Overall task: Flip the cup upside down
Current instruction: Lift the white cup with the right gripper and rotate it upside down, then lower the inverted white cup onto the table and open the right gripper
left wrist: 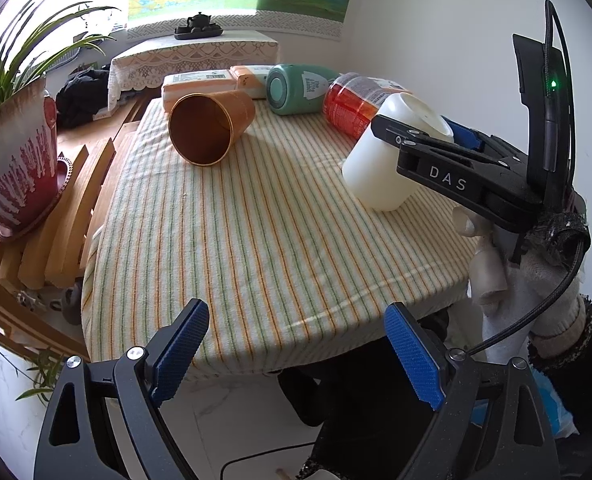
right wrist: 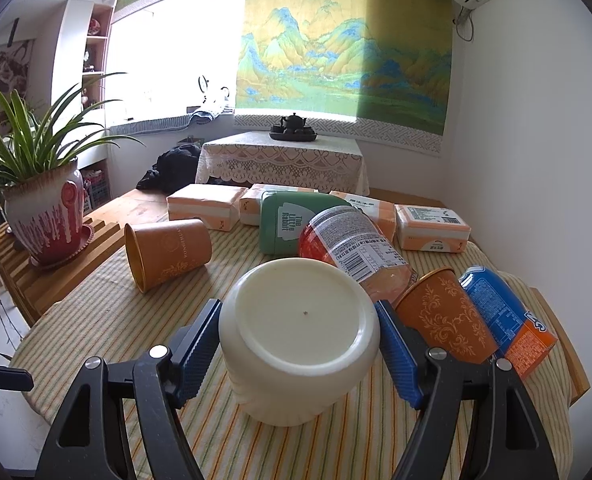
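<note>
A white plastic cup stands upside down, base up and a little tilted, on the striped tablecloth. My right gripper has its blue pads on both sides of the cup, shut on it. The left wrist view shows the same cup at the right of the table with the right gripper clamped on it. My left gripper is open and empty, hanging at the table's near edge.
An orange paper cup lies on its side at the far left. A green tin, a red-labelled bottle, a second orange cup, a blue can and tissue packs lie behind. A potted plant stands left.
</note>
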`<state>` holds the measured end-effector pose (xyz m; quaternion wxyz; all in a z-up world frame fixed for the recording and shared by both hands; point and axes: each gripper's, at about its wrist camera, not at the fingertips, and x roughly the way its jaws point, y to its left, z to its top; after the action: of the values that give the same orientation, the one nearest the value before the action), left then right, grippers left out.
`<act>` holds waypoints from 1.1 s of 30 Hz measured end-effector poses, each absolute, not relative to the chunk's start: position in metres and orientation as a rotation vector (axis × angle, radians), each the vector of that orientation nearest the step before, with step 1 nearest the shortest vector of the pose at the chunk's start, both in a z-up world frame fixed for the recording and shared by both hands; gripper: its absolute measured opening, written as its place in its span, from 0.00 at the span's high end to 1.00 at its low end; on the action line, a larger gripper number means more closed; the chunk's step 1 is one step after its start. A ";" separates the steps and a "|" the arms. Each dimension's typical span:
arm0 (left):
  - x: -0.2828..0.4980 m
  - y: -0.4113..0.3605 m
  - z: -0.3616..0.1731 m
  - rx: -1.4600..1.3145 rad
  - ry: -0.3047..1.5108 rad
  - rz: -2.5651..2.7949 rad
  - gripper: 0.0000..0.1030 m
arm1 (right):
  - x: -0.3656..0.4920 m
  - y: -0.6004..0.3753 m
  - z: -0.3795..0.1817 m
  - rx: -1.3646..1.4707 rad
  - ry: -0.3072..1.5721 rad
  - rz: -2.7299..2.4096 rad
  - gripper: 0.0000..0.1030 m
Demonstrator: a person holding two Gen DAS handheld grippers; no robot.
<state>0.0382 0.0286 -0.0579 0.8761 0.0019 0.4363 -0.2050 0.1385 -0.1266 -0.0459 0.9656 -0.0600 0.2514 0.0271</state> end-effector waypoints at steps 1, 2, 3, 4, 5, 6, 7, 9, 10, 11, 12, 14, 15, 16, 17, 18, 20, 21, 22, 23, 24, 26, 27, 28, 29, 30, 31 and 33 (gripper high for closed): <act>0.038 0.029 -0.058 0.003 0.911 -0.427 0.11 | 0.139 -0.126 -0.046 -0.123 0.508 0.055 0.31; 0.038 0.029 -0.058 0.002 0.911 -0.427 0.11 | 0.138 -0.126 -0.046 -0.126 0.508 0.056 0.31; 0.038 0.029 -0.058 0.001 0.911 -0.426 0.11 | 0.138 -0.126 -0.046 -0.128 0.507 0.057 0.31; 0.038 0.029 -0.058 0.000 0.911 -0.427 0.11 | 0.137 -0.126 -0.046 -0.130 0.507 0.059 0.31; 0.038 0.029 -0.058 0.001 0.911 -0.427 0.11 | 0.137 -0.126 -0.046 -0.133 0.507 0.060 0.31; 0.038 0.029 -0.058 0.002 0.910 -0.427 0.11 | 0.136 -0.126 -0.046 -0.135 0.507 0.061 0.31; 0.037 0.029 -0.057 0.002 0.910 -0.427 0.11 | 0.136 -0.126 -0.046 -0.136 0.509 0.062 0.31; 0.037 0.028 -0.057 0.002 0.908 -0.429 0.11 | 0.135 -0.126 -0.045 -0.136 0.511 0.064 0.30; 0.037 0.028 -0.057 0.001 0.908 -0.429 0.11 | 0.134 -0.126 -0.045 -0.137 0.511 0.065 0.30; 0.036 0.028 -0.056 0.001 0.906 -0.429 0.11 | 0.134 -0.126 -0.045 -0.137 0.511 0.064 0.30; 0.036 0.028 -0.056 0.002 0.905 -0.428 0.11 | 0.133 -0.126 -0.045 -0.136 0.511 0.065 0.30; 0.036 0.028 -0.055 -0.002 0.903 -0.424 0.11 | 0.133 -0.126 -0.045 -0.141 0.514 0.068 0.29; 0.036 0.029 -0.055 -0.004 0.902 -0.423 0.11 | 0.132 -0.125 -0.045 -0.144 0.513 0.070 0.26; 0.036 0.029 -0.054 -0.005 0.901 -0.421 0.11 | 0.130 -0.125 -0.044 -0.147 0.506 0.070 0.23; 0.036 0.029 -0.054 -0.006 0.898 -0.420 0.11 | 0.128 -0.125 -0.044 -0.148 0.500 0.071 0.22; 0.036 0.029 -0.053 -0.007 0.894 -0.418 0.11 | 0.127 -0.125 -0.043 -0.149 0.493 0.072 0.20; 0.036 0.029 -0.052 -0.010 0.887 -0.409 0.11 | 0.124 -0.126 -0.041 -0.146 0.489 0.072 0.19; 0.036 0.029 -0.051 -0.013 0.882 -0.405 0.11 | 0.123 -0.127 -0.041 -0.143 0.488 0.075 0.19; 0.036 0.030 -0.050 -0.017 0.875 -0.401 0.11 | 0.122 -0.128 -0.040 -0.138 0.487 0.076 0.19; 0.037 0.030 -0.049 -0.021 0.869 -0.398 0.11 | 0.121 -0.128 -0.039 -0.135 0.486 0.077 0.19; 0.037 0.029 -0.048 -0.024 0.862 -0.394 0.11 | 0.120 -0.129 -0.038 -0.132 0.486 0.077 0.19; 0.037 0.029 -0.046 -0.023 0.841 -0.383 0.11 | 0.116 -0.130 -0.037 -0.124 0.485 0.078 0.19; 0.037 0.028 -0.045 -0.018 0.824 -0.374 0.11 | 0.115 -0.131 -0.036 -0.121 0.486 0.078 0.19; 0.036 0.026 -0.043 -0.008 0.809 -0.361 0.11 | 0.113 -0.133 -0.036 -0.119 0.486 0.077 0.19; 0.035 0.025 -0.042 0.002 0.790 -0.349 0.11 | 0.111 -0.135 -0.035 -0.116 0.485 0.075 0.19; 0.034 0.023 -0.040 0.010 0.770 -0.341 0.11 | 0.108 -0.137 -0.035 -0.111 0.484 0.072 0.18; 0.033 0.021 -0.038 0.020 0.748 -0.329 0.09 | 0.107 -0.138 -0.034 -0.107 0.485 0.069 0.18; 0.031 0.019 -0.034 0.034 0.711 -0.312 0.09 | 0.103 -0.143 -0.034 -0.091 0.487 0.067 0.18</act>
<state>0.0311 0.0186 -0.0342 0.9255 0.0167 0.3465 -0.1521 0.1029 -0.1425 -0.0343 0.9689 -0.0453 0.2412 0.0330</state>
